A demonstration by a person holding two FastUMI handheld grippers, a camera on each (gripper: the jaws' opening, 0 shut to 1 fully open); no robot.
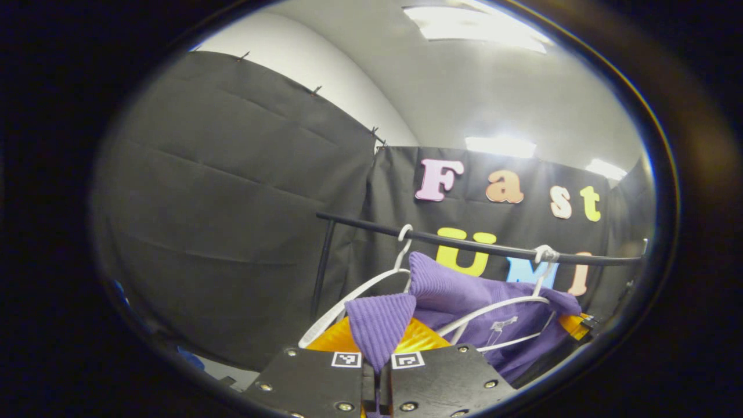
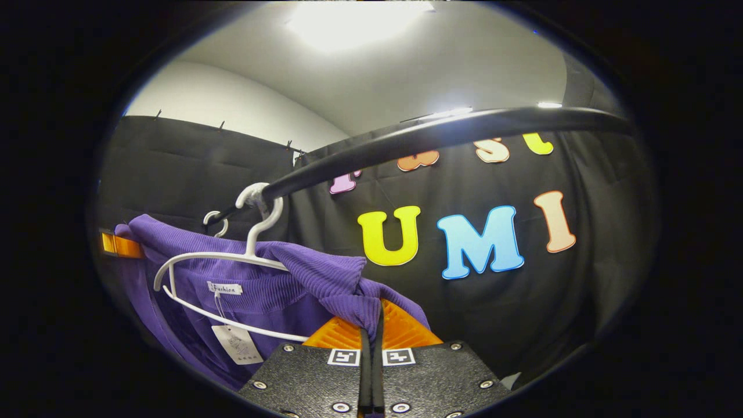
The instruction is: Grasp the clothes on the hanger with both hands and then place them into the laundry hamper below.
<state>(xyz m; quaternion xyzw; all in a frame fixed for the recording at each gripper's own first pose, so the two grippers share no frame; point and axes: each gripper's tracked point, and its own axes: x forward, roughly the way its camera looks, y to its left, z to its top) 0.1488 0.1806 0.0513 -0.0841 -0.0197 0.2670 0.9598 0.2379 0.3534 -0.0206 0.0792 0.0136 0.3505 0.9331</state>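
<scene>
A purple ribbed garment (image 1: 464,290) hangs on a white hanger (image 1: 499,306) hooked over a black rail (image 1: 464,246). My left gripper (image 1: 378,335) is shut on a fold of its ribbed edge, pulled up toward the camera. In the right gripper view the same garment (image 2: 261,296) drapes over the white hanger (image 2: 249,235), a label and a paper tag (image 2: 238,343) showing inside the neck. My right gripper (image 2: 371,318) is shut on the other shoulder fold. Each gripper appears small at the far end of the garment in the other's view: the right one (image 1: 576,325), the left one (image 2: 119,245).
A second white hanger (image 1: 371,284) hooks on the rail to the left of the garment, and its hook (image 2: 213,220) sits behind the first hanger. The rail (image 2: 435,136) passes close overhead on the right side. The rail's upright post (image 1: 322,267) stands at left. Black cloth walls enclose the booth.
</scene>
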